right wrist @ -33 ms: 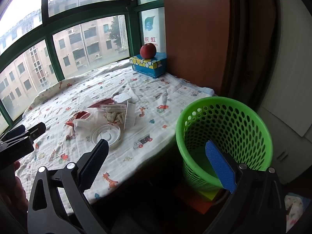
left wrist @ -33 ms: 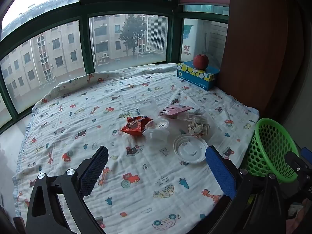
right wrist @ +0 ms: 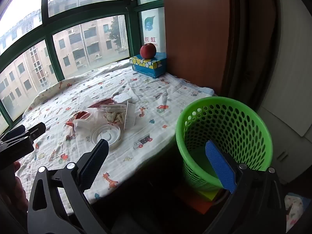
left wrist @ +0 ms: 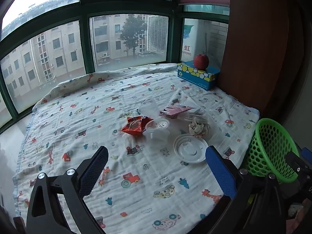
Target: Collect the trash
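Both tongs, the left gripper (left wrist: 156,167) and right gripper (right wrist: 156,161), are standing released and empty, nothing having shifted, while the trash pile (left wrist: 165,124) is lying uncollected mid-blanket (left wrist: 78,120) beside the green basket (right wrist: 224,136), so collecting is just starting.

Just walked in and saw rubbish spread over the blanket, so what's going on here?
A person holds a gripper in each hand for a trash clean-up that has not started. The left gripper and right gripper are both open and empty. A red wrapper, plastic cup, white lid and crumpled paper lie untouched on the blanket. The green basket stands beside the bed and looks empty.
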The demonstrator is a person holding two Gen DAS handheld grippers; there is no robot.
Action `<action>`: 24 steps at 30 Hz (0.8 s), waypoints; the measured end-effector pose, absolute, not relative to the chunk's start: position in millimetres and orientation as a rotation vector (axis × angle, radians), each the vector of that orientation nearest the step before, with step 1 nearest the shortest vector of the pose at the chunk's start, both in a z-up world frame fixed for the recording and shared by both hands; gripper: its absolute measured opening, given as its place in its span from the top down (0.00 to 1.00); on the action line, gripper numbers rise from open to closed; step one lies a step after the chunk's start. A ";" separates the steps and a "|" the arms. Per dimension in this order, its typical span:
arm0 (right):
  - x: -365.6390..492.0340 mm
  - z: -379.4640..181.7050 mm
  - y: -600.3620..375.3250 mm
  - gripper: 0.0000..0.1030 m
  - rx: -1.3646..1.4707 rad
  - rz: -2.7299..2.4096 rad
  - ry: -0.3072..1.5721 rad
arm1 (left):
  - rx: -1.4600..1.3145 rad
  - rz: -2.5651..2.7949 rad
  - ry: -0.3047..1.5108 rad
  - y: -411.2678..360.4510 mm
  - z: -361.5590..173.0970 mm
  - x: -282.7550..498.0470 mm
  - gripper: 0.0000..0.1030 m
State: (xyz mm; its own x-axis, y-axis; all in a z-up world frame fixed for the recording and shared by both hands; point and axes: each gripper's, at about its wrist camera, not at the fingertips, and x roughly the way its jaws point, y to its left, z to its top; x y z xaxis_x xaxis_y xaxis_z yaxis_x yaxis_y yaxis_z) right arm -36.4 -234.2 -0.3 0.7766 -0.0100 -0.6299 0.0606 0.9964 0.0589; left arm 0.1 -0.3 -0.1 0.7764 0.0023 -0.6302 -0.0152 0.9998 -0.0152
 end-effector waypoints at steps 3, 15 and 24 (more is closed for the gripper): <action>-36.7 -0.2 -234.0 0.05 0.080 -0.038 0.681 | -0.029 0.004 0.682 -0.1 0.0 0.0 0.06; -35.4 -1.2 -233.3 0.05 0.080 -0.037 0.689 | -0.030 -0.006 0.686 -2.1 -2.1 0.0 0.06; -34.4 -4.3 -233.0 0.05 0.078 -0.036 0.691 | -0.032 0.000 0.692 0.0 -4.0 1.8 0.06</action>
